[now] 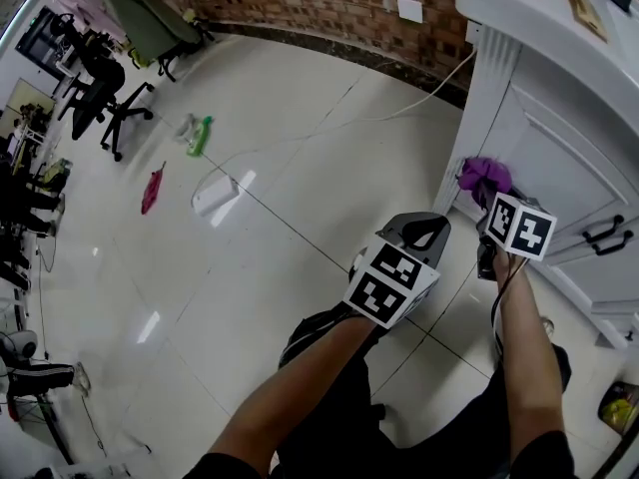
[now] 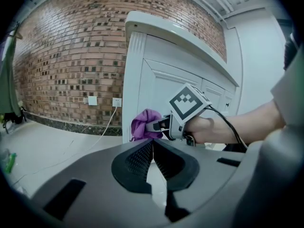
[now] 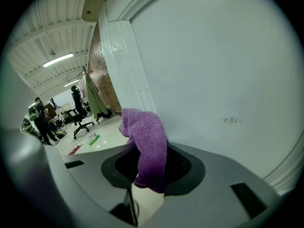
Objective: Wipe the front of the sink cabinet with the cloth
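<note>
Right gripper [image 3: 151, 175] jaws clamped on the purple cloth [image 3: 145, 144], wad poking past the tips. Cloth is at the sink cabinet [image 3: 228, 80] front, on the door panel just beside the left corner post; can't confirm contact. Left gripper [image 2: 153, 158] jaws pressed together, nothing in them, hovering nearby. Suggest: lead with the wad, not the jaw tips. Even pressure, overlapping strokes from the post edge toward the black handles [image 1: 606, 236].
</note>
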Tool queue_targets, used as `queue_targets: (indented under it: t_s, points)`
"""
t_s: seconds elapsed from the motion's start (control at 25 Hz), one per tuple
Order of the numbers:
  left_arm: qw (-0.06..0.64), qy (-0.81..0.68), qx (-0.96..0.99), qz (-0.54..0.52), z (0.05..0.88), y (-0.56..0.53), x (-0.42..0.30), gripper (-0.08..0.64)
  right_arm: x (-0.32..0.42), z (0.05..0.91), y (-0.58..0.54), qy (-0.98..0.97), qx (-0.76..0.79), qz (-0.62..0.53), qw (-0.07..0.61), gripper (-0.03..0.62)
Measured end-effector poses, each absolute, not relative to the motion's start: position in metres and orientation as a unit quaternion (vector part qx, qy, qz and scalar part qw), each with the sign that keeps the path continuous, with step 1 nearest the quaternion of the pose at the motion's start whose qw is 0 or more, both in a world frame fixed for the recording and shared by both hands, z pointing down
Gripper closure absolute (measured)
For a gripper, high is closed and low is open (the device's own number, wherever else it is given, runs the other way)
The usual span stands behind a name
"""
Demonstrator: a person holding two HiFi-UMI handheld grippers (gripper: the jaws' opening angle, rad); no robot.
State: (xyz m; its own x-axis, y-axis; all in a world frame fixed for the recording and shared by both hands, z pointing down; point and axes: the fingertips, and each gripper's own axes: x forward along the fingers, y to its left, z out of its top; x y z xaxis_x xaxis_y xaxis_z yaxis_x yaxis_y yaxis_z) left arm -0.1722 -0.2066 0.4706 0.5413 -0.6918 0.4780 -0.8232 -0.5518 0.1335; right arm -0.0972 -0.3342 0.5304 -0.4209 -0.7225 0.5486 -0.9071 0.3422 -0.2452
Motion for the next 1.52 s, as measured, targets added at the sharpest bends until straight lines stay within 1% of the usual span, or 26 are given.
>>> queue_targets:
  t_s: [0.32,0.64,0.84,1.12,1.52]
  points:
    - [0.181,-0.446,0.854,0.197,0.483,-0.21,-0.189,0.555,-0.103,0.578,-0.332,-0.788,0.512,0.275,0.202,0.469]
    - [0.2,-0.437,0.85,0.215,0.507,-0.223,-0.179,0.555,-0.091,0.626,-0.33,-0.786,0.497,0.285,0.233,0.469]
    - [0.2,-0.443,0.845,0.223,0.514,-0.224,-0.18,0.555,-0.093,0.625,-0.329,-0.792,0.494,0.273,0.232,0.469]
    - [0.197,-0.424,0.853,0.231,0.517,-0.218,-0.147,0.555,-0.044,0.613,-0.317,-0.772,0.524,0.292,0.209,0.469]
    - [0.195,-0.389,0.87,0.231,0.515,-0.205,-0.088,0.555,0.047,0.602,-0.288,-0.728,0.582,0.304,0.199,0.469]
